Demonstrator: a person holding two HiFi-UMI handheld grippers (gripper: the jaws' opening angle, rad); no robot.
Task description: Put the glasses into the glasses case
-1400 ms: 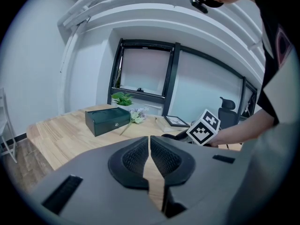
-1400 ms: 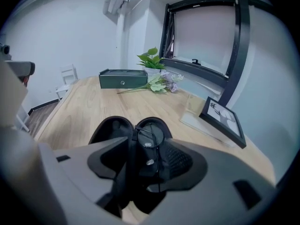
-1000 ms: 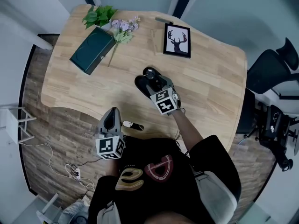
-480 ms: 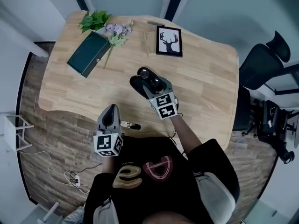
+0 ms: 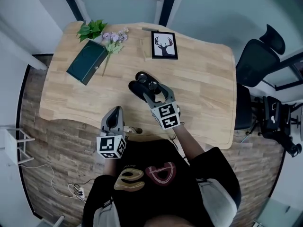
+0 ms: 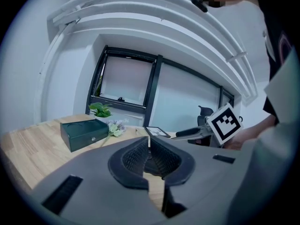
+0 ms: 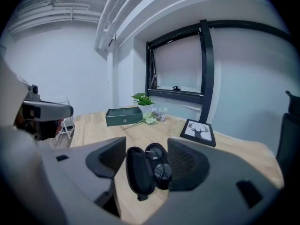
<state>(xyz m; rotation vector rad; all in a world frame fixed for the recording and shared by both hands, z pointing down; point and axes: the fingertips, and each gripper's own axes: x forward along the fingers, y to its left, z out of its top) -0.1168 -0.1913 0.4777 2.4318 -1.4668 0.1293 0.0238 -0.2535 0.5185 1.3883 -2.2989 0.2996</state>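
Centre frame, the right gripper, jaws wide apart and holding nothing, straddles the open glasses case with the glasses inside; closing the lid likely needs a gentle, level push, while the left gripper is closed and empty.

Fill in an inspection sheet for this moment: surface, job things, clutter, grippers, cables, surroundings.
Surface: light wooden table, curved edges, no spills seen.
Job's things: black glasses case lies open on the table; the glasses already sit folded in one half of it. The lid is not closed.
Clutter: dark green box, flowers and leafy sprig at the far left; framed deer picture lying flat.
Grippers: right gripper has its jaws apart, one on each side of the case. Left gripper has its jaws together, empty, at the near table edge.
Cables: white cable on the floor, left of the person.
Surroundings: window beyond the table, office chairs to the right.
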